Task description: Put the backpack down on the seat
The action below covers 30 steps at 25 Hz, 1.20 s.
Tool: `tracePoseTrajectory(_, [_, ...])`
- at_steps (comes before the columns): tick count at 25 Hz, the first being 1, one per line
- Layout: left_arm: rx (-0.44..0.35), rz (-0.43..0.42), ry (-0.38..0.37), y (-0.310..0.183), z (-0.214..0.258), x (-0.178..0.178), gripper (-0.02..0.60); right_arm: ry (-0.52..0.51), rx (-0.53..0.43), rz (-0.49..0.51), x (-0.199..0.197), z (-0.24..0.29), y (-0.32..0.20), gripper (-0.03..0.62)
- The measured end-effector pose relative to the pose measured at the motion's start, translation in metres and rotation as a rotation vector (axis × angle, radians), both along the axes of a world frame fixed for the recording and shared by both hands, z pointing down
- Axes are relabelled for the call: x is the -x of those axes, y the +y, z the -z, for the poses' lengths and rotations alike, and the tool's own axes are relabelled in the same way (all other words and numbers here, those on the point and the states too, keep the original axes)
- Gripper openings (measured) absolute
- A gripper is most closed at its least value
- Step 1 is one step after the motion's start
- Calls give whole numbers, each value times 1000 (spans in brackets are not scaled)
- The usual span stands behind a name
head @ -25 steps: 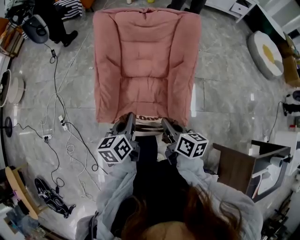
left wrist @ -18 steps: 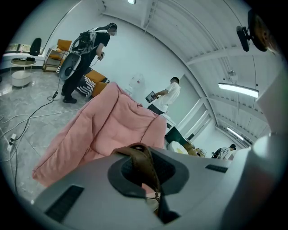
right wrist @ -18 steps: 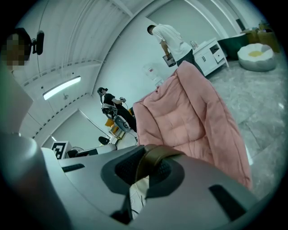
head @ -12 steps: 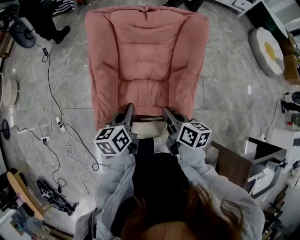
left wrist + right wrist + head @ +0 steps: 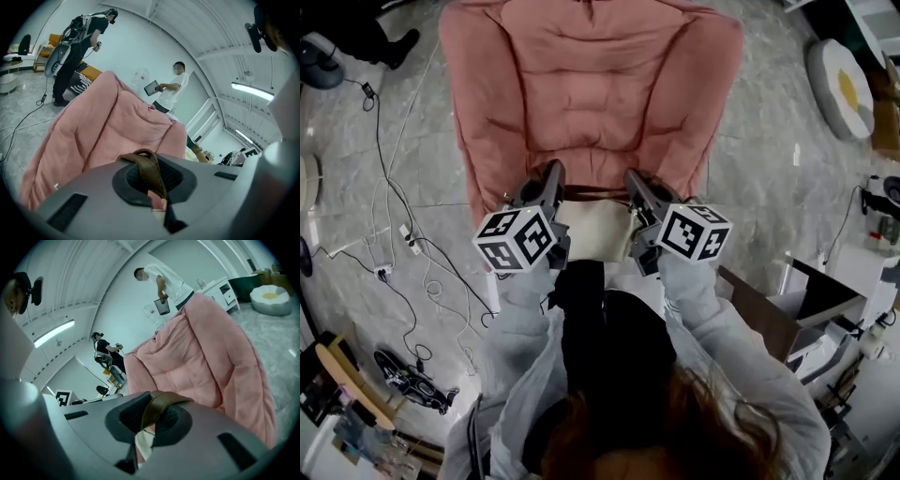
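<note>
A cream backpack with brown straps hangs between my two grippers, over the front edge of the pink armchair's seat. My left gripper is shut on one brown strap, which loops over its pads. On the other side, my right gripper is shut on the other brown strap. Both gripper views look along the jaws at the padded pink chair back. The backpack's lower part is hidden behind my arms and body.
Cables trail over the grey floor left of the chair. A brown open-topped box stands at my right, and a round cushion lies far right. Two people stand beyond the chair.
Both grippers have carried the backpack forward toward the chair; it now hangs over the seat's front edge, and the chair looks nearer.
</note>
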<state>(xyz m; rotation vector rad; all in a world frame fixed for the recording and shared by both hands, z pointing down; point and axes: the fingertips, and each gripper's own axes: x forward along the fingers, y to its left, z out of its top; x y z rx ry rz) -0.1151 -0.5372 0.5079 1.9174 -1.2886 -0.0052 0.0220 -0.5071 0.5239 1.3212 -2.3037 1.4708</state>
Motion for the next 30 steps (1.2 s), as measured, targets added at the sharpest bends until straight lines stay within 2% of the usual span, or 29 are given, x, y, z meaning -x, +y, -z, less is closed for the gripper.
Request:
tracePoseTrajectory(6, [53,-11,17,-66,-46,2,14,-10,56,-69,-2,-37,-82,18])
tracePoseTrajectory(11, [101,-18,8,-118,-84,9,14,1,71,-63,5,-68,-139,18])
tracePoseTrajectory(16, [163,-19,42,-157,-130,9,14,15,115,-95,4,-112,-180,18])
tracePoseTrajectory(21, [265,-32,29,-175,-186,3,14,55,206,-179,-4,-170,-196,18])
tracePoseTrajectory(24, [320,-26,47,-170,-202,-4,14,32,266,-226,-13,-187,-193,18])
tracePoseTrajectory(30, [333,-25,31,-149,-206,-3,15,30,278,-160,-2,-188,-163,23])
